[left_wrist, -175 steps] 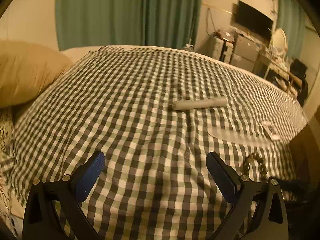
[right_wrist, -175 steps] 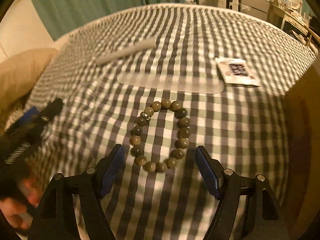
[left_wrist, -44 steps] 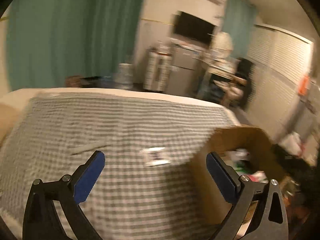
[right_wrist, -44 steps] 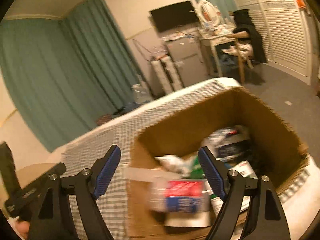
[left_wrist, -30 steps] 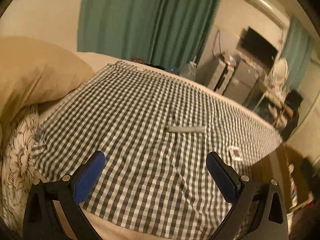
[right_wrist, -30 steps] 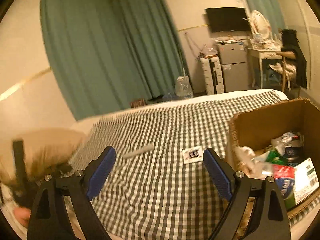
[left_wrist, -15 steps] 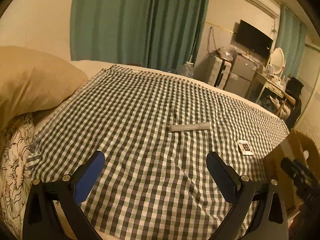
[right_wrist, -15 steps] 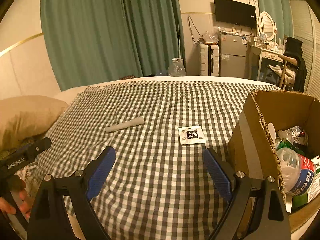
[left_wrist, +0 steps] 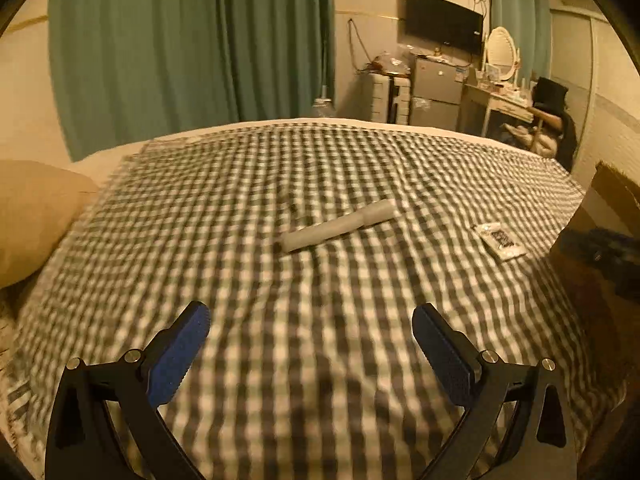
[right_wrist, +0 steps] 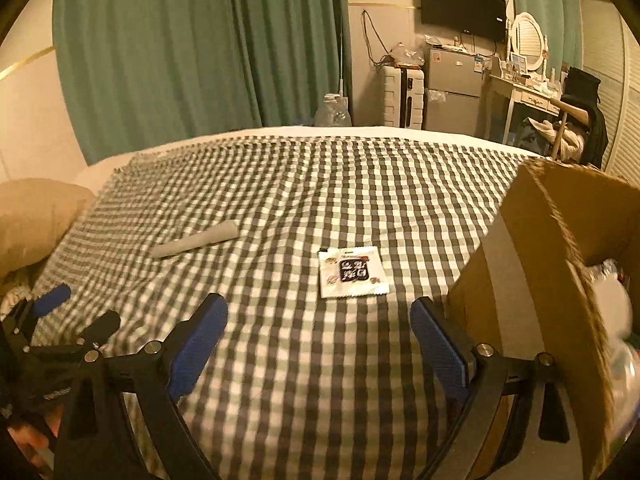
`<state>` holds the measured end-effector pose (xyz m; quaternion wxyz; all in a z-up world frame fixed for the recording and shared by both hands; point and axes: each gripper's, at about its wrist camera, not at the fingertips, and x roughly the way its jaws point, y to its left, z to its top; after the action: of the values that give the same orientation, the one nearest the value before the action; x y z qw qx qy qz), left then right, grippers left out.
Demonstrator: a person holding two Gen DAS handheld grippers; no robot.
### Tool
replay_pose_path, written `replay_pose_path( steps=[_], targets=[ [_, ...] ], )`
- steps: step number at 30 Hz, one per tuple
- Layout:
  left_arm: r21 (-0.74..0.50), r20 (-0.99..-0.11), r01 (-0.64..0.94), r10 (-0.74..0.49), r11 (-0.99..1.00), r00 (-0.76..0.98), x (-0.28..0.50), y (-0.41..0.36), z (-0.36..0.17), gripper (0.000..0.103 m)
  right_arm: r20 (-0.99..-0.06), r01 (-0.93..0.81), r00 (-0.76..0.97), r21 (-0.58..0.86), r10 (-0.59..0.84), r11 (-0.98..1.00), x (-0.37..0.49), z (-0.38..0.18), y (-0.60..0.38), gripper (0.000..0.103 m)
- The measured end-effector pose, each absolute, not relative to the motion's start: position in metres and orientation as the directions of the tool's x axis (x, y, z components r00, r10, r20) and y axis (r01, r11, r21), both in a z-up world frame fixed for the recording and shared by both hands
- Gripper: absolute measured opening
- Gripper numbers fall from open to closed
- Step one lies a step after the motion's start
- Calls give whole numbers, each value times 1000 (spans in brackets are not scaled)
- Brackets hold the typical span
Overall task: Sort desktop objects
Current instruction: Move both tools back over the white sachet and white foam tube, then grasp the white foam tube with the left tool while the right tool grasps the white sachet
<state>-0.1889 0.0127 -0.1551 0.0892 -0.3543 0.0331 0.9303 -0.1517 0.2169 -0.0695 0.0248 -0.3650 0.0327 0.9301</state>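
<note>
Grippers hover over a bed spread with a grey-and-white checked cloth [right_wrist: 320,184], both with their blue-padded fingers spread wide and holding nothing. The left gripper [left_wrist: 311,354] faces a pale grey tube [left_wrist: 338,225] lying slantwise near the middle of the cloth. The right gripper [right_wrist: 319,350] points toward a small white sachet [right_wrist: 352,272] with a dark printed label, flat on the cloth, well apart from the tube and close to an open cardboard box [right_wrist: 560,264] at the bed's right edge; packaging shows inside, too blurred to identify. A tan pillow [left_wrist: 32,216] rests at the left, green curtains [right_wrist: 200,52] hang behind, and a wall-mounted television [right_wrist: 462,8] sits above a small grey fridge [right_wrist: 454,88].
</note>
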Motion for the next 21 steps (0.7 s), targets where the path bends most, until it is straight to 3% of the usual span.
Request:
replay_pose_path(
  steps=[8,11,14,18,20,21],
  targets=[
    [-72,-665,-240,226,-968,-712,-260,22,-170,103,-731,-89,-678,-27,81,-996,-211,-108,217,93],
    [-27,-654,-283,231,-959,-720,-286,33,-174,103,-744,-109,-661,-35,99,-993,-233,-121,220,93],
    [96,-651,-326,189,-941,-735,-306,41,-184,103,-766,-142,-631,-38,121,-989,-251,-132,226,93],
    [48,-700,-388,246,-920,-670,-320,50,-198,103,-800,-165,-596,27,78,-986,-263,-148,238,92],
    [49,-722,-426,263,-903,-640,-323,56,-202,94,-799,-174,-596,32,79,-984,-261,-152,240,75],
    [52,-725,-439,268,-897,-635,-323,60,-204,71,-795,-170,-602,38,74,-985,-261,-150,241,63]
  ],
)
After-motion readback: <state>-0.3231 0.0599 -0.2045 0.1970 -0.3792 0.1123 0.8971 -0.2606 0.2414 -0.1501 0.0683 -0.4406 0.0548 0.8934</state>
